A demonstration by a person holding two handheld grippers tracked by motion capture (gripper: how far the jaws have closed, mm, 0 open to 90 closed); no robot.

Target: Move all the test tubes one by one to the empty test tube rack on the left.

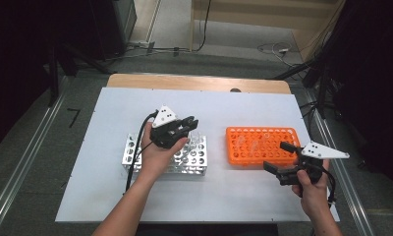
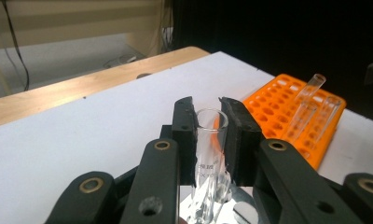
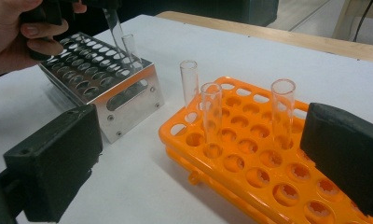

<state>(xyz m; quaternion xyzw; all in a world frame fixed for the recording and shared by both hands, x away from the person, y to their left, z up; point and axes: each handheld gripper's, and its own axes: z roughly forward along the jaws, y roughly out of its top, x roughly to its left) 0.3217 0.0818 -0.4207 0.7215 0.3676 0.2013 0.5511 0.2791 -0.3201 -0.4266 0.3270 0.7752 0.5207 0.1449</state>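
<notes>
White table [image 1: 111, 196], grey floor [image 1: 27, 162], dark curtains [image 1: 17, 73], floor cables [image 1: 275, 49]

Overhead camera looks forward and down on the whole table [image 1: 106, 196]. Each gripper camera sits low and close, looking along its jaws; both share the orange rack [image 2: 278, 100].

I see a clear glass tube [image 2: 210, 154] between black jaws, a silver metal rack [image 1: 192, 160], a bright orange rack [image 1: 261, 146], and a white desk [image 1: 234, 196].
</notes>
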